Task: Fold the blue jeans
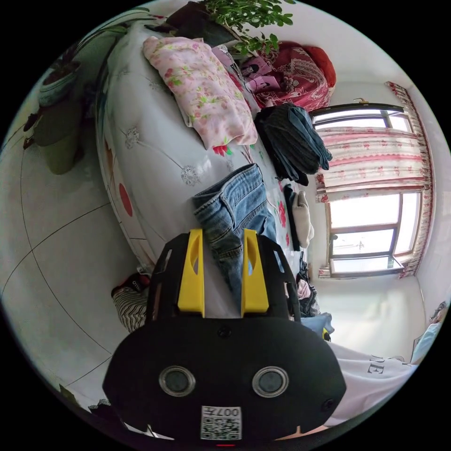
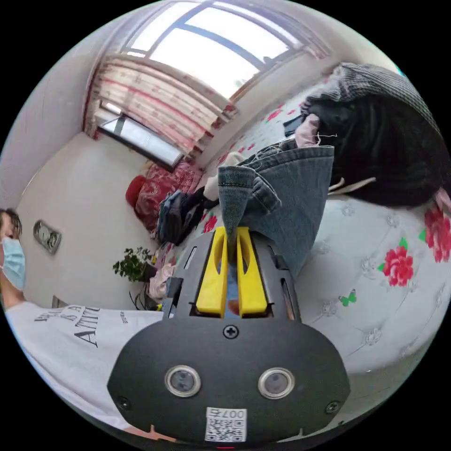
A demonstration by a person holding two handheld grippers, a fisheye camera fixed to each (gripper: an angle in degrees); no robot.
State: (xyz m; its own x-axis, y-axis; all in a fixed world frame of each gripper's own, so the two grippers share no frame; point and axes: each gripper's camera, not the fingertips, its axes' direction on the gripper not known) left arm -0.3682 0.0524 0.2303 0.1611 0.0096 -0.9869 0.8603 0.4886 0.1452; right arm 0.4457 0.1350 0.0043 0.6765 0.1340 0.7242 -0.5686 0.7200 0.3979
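- Your left gripper (image 1: 222, 235) sits closest in the left gripper view, its yellow jaws standing wide apart with nothing pinched between them.
- Just past those jaws, the blue jeans (image 1: 235, 206) lie on the bed (image 1: 155, 155), their waistband end near the bed's edge and a leg running back between the jaws toward you.
- Your right gripper (image 2: 230, 235), in the right gripper view, has its jaws drawn narrow and clamped on a fold of the blue jeans (image 2: 282, 188), which rise as a bunched flap above the tips.
- Beyond the jeans on the bed, in the left gripper view, a pink floral cloth (image 1: 202, 94) lies spread, with a dark folded pile (image 1: 291, 141) beside it.
- Farther along the bed sits a red patterned bundle (image 1: 296, 75), next to a green plant (image 1: 249, 19).
- In the right gripper view a dark heap of clothes (image 2: 376, 136) rests on the bed just behind the lifted denim.
- Past the bed's far side stands a window (image 1: 366, 221) with striped curtains (image 1: 376, 159).
- Your white printed shirt (image 2: 61, 338) shows beside the right gripper.
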